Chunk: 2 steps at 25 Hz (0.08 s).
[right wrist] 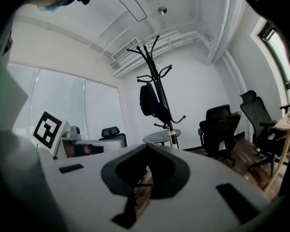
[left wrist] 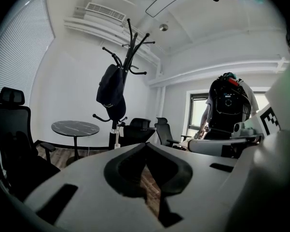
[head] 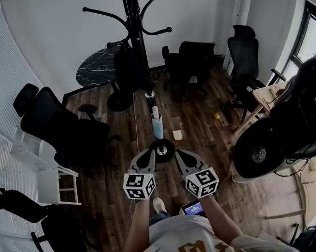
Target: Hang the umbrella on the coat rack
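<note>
Along the lower stretch of the coat rack [head: 138, 41] pole stands a pale blue folded umbrella [head: 156, 124], upright and close against it, just above the round base. Whether it hangs or leans I cannot tell. Higher up, a dark bag [head: 128, 67] hangs from one hook, and the top hooks curl outward to both sides.

Both tools hover low, just short of the base. The left gripper [head: 149, 155] and right gripper [head: 181, 155] sit side by side, each with its jaws pressed together and nothing between them.

Open wood floor [head: 197, 127] lies to the right of the base, with a small pale box [head: 177, 135] near it. A black office chair [head: 60, 125] crowds the left side. A round dark table [head: 97, 66] sits behind the rack by the wall, and more chairs [head: 192, 62] line the far right.
</note>
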{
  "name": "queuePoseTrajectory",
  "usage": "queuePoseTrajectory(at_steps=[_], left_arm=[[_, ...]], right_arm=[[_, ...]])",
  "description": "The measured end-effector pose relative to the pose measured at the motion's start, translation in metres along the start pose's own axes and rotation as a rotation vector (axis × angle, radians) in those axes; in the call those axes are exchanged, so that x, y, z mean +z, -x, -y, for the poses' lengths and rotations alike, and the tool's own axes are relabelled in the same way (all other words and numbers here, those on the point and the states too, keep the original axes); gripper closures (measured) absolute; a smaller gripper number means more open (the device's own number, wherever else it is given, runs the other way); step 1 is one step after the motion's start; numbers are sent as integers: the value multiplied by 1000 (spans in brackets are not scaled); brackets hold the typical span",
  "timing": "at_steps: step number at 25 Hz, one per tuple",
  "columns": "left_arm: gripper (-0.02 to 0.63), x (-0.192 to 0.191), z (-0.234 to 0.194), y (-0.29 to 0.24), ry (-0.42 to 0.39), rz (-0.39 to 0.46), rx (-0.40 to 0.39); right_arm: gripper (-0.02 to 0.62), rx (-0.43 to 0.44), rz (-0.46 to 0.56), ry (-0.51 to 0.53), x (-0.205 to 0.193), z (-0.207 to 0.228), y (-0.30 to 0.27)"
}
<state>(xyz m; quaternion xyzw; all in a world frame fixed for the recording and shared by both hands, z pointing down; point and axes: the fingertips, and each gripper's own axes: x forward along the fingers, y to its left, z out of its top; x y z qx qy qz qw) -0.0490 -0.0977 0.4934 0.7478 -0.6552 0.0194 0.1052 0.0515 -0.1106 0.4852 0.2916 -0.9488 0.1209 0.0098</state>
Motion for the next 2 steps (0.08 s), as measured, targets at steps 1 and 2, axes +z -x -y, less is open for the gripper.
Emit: queuePoseTrajectory(at_steps=[1,2], left_arm=[[586,-1,-1,-1,1,-1,-1],[586,-1,-1,-2,2,-3,-1]], right_arm=[[584,-5,-7,-2,-2,2,-1],[584,-11,-14,-3,-3,4,-3]])
